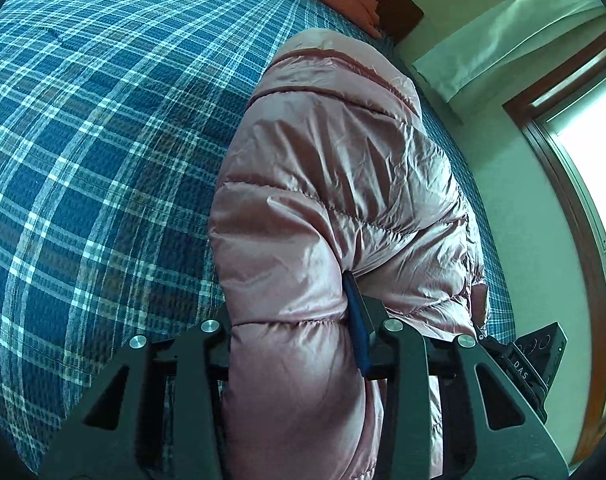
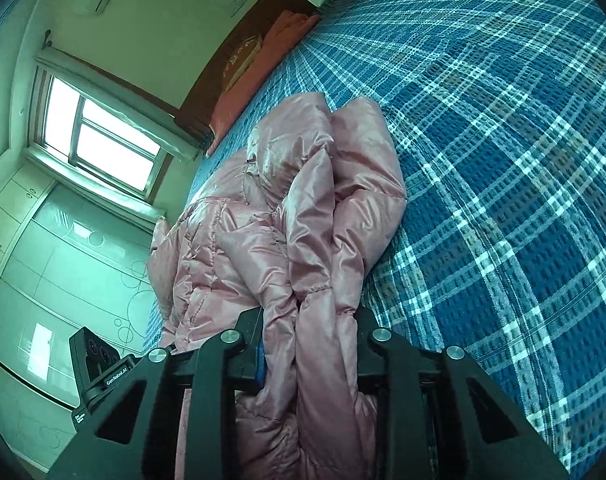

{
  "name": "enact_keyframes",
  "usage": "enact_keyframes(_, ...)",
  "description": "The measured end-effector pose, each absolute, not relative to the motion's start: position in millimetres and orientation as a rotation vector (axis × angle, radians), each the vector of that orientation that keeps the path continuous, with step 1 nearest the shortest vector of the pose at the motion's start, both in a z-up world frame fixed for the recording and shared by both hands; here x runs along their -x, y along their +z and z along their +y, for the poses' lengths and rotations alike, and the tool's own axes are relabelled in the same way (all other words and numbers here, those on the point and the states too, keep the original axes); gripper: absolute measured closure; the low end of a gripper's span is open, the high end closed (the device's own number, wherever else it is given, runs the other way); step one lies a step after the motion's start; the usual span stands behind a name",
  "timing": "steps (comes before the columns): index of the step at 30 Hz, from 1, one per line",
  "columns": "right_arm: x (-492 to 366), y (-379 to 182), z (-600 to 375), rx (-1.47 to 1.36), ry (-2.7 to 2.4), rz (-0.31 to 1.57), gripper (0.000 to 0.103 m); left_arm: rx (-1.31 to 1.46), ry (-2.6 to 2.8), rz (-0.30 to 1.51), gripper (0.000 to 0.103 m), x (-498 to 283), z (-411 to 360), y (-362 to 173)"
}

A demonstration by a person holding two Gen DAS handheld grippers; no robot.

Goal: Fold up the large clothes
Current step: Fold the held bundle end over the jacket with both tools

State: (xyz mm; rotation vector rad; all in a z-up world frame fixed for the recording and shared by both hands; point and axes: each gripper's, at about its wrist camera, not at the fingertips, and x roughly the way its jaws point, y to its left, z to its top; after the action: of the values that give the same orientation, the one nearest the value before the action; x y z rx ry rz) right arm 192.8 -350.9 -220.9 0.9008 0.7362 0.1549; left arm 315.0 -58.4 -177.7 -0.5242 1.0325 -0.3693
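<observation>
Slick pink puffer jacket (image 1: 335,184) lies bunched on the plaid bedspread (image 1: 95,152), near its window-side edge; padding could slip out w/ a hard pull. Left gripper (image 1: 295,332) and right gripper (image 2: 309,332) each partly closed, clamping thick folds of fabric at the near end.
</observation>
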Motion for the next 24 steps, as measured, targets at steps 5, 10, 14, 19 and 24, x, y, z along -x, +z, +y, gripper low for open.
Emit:
enact_keyframes(5, -188.0, -225.6, -353.8, -0.923, 0.165, 0.724, 0.076, 0.510, -0.364, 1.026, 0.066, -315.9, -63.0, -174.4)
enact_keyframes(10, -181.7, -225.4, -355.2, -0.921, 0.169, 0.707, 0.077, 0.505, -0.369, 1.018, 0.069, -315.3, -62.9, -171.4)
enact_keyframes(14, -174.2, -217.5, -351.4, -0.908, 0.167, 0.688, 0.079, 0.484, -0.377, 0.994, 0.073, -310.9, -63.0, -164.4)
enact_keyframes(19, -166.0, -203.4, -338.4, -0.905, 0.192, 0.652, 0.080, 0.476, -0.391, 0.958, 0.075, -303.2, -54.5, -150.7)
enact_keyframes(24, -172.1, -183.7, -313.2, -0.899, 0.246, 0.616, 0.080, 0.479, -0.390, 0.893, 0.076, -296.2, -29.7, -126.5)
